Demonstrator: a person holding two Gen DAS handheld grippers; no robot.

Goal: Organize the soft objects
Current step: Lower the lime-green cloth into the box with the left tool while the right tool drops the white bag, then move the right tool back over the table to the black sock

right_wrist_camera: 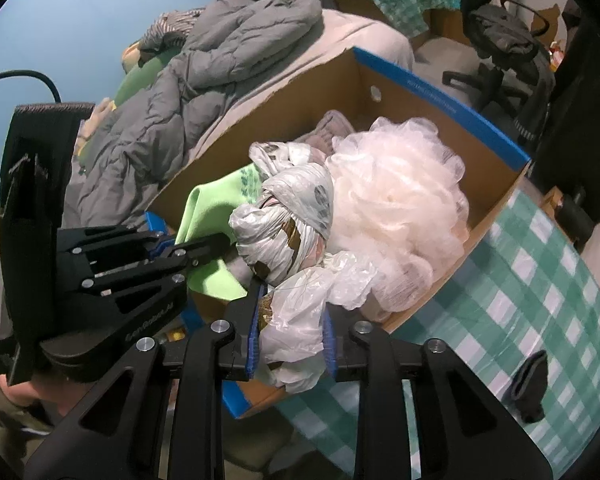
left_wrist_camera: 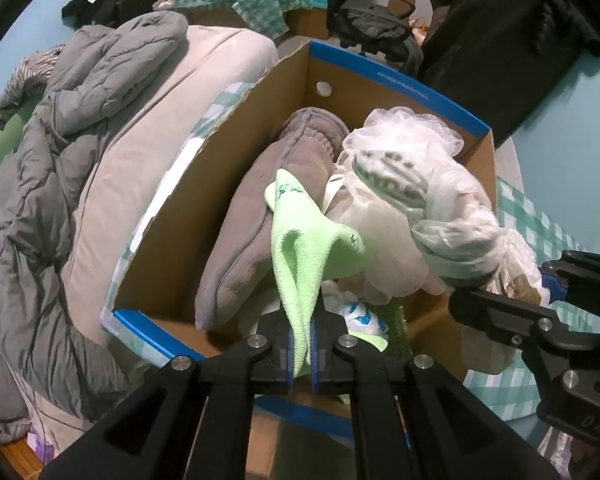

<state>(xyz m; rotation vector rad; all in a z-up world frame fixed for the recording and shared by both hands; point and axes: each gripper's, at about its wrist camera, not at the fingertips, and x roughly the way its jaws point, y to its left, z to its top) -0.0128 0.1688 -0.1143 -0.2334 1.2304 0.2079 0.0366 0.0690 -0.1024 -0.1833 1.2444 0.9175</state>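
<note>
A cardboard box (left_wrist_camera: 400,92) held a grey cushion (left_wrist_camera: 260,216), a white bath pouf (right_wrist_camera: 400,200) and plastic bags. Left tongs (left_wrist_camera: 301,350) pinched a green sock (left_wrist_camera: 304,248) at 6 o'clock; right tongs (right_wrist_camera: 290,338) gripped a knotted plastic bag (right_wrist_camera: 296,312). Only the right view showed a black clip (right_wrist_camera: 530,380) at 4 o'clock.

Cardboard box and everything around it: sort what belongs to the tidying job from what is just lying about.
In the job:
- cardboard box
- green cloth, gripped by the left gripper
- knotted plastic bag, gripped by the right gripper
- white mesh pouf
- grey cushion

Lying about:
- grey quilt
- office chair
- checked tablecloth
</note>
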